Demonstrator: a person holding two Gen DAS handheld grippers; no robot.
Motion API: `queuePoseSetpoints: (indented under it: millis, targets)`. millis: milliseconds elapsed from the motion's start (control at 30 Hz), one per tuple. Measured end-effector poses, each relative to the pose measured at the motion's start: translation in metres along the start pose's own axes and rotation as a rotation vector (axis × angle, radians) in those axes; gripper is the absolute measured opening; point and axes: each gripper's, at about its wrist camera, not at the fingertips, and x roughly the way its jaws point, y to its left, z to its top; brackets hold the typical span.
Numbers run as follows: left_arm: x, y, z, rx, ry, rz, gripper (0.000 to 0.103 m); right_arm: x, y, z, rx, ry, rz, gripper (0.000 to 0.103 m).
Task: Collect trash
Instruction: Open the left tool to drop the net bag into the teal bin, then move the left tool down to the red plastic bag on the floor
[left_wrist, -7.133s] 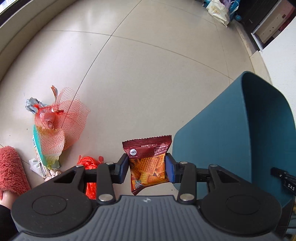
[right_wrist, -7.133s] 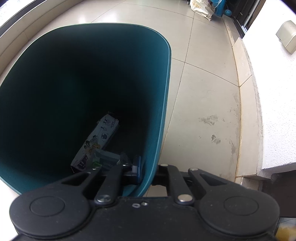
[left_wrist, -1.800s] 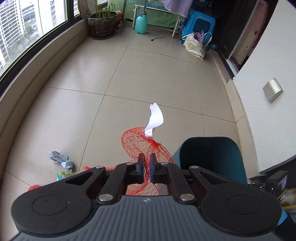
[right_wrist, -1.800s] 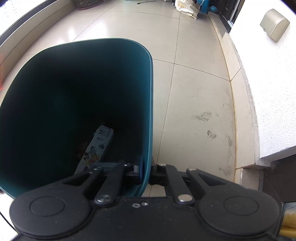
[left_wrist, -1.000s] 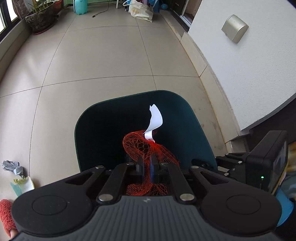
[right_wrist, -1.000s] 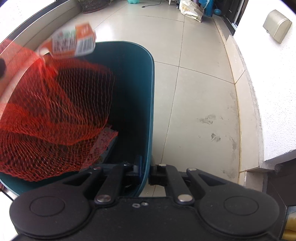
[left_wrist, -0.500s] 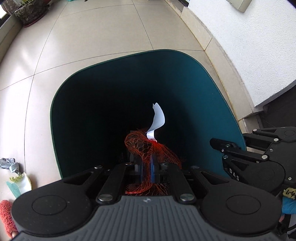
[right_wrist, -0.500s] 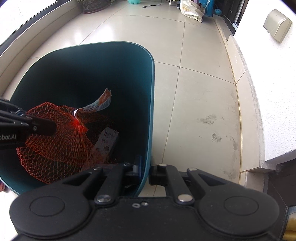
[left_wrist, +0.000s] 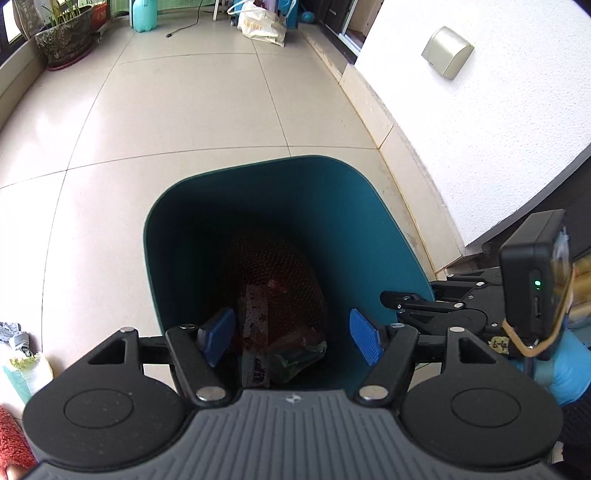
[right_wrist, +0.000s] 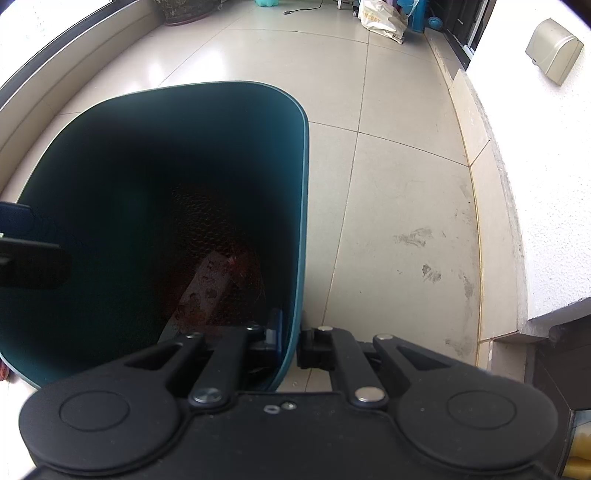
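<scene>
Trash sits at the bottom of the teal bin (left_wrist: 354, 221): a red mesh bag (left_wrist: 277, 280) lies deep in the shadow, with a flat printed carton (left_wrist: 253, 332) and a dark green wrapper (left_wrist: 295, 356) showing beneath it near the bin's near wall. Directly above the bin's mouth hovers the left claw (left_wrist: 291, 339), released, its blue pads (left_wrist: 364, 341) spread wide apart with nothing between them. At the bin's right side the right claw (right_wrist: 290, 338) is clenched on the rim, one finger inside the wall and the other outside (the thin teal edge runs straight up between them). From the right wrist view the mesh bag (right_wrist: 218, 258) and carton (right_wrist: 203, 288) are dim but recognisable against the dark interior, and a tip of the left claw pokes in at the left edge, over the bin's mouth. On the tiled floor (left_wrist: 184, 110) to the left of the bin lie loose scraps: a crumpled grey piece (left_wrist: 13, 334) and a pale green-and-white package (left_wrist: 26, 373), both well apart from the bin. Farther down the floor stand a potted plant (left_wrist: 64, 33), a turquoise jug (left_wrist: 144, 14) and a plastic shopping bag (left_wrist: 262, 24), and a white wall (left_wrist: 480, 129) with a grey cover box (left_wrist: 447, 51) runs along the right
</scene>
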Motion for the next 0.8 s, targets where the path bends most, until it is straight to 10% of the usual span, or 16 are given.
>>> queuePoseSetpoints:
  millis: [467, 800]
  targets:
    - [-0.077, 0.093, -0.049, -0.143, -0.088, 0.099, 0.079, -0.004, 0.006, 0.002, 0.000, 0.012, -0.020, 0.007]
    - [-0.005, 0.198, -0.095, -0.327, 0.064, 0.247, 0.083, -0.004, 0.006, 0.007, 0.008, 0.018, -0.019, 0.007]
